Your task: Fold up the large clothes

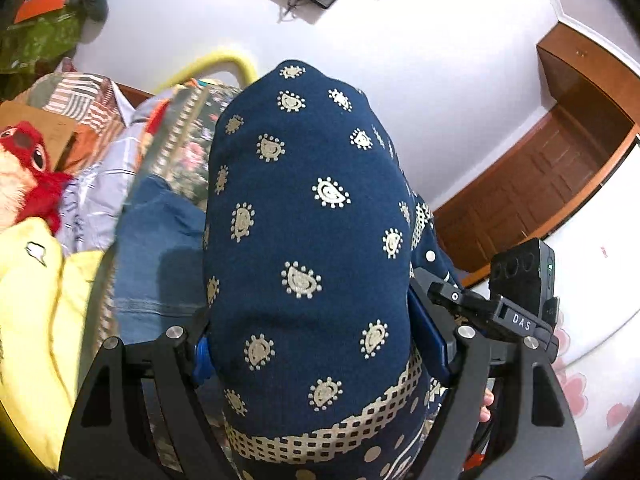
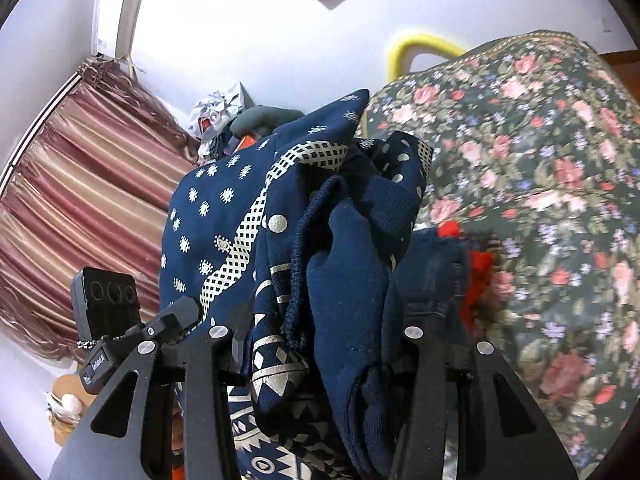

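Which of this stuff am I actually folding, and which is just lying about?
In the job:
- navy patterned garment, bunched in both
- left claw
- right claw

Lying about:
- floral bedspread
- yellow garment
- jeans
- red plush toy
- striped curtain

Bright even indoor light, soft shadows; fisheye-bent edges, dark corners; slight motion blur
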